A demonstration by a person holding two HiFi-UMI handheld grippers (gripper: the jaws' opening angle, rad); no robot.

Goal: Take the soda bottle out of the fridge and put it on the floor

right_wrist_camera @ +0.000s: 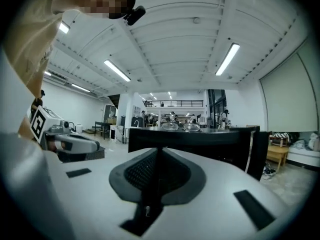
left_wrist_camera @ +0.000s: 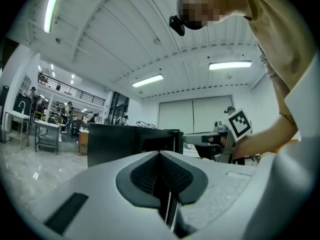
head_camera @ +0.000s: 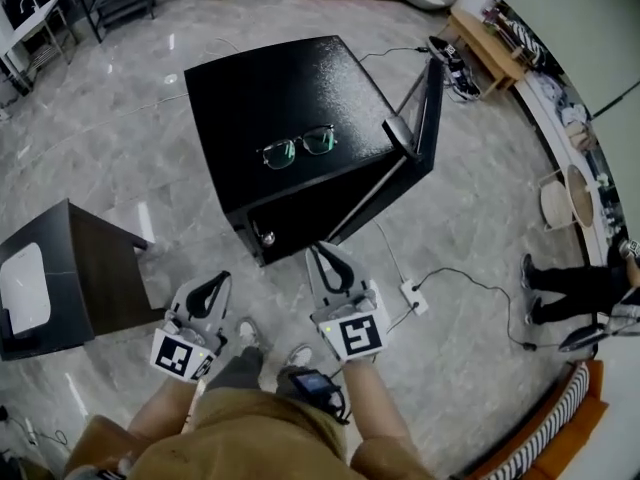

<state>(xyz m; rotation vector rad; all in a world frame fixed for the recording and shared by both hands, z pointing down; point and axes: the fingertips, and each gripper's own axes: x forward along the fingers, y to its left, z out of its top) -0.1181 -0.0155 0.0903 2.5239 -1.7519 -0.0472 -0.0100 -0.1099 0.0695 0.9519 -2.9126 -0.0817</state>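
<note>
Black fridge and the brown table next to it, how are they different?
The black fridge has eyeglasses on top; the brown table has a flat white thing. The fridge's door hangs open; no door shows on the table. Both are dark boxes standing on the grey floor.

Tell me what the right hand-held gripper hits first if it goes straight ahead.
Most likely the fridge: the right hand-held gripper points level at its near side, left of the open door. The gap is hard to judge.
</note>
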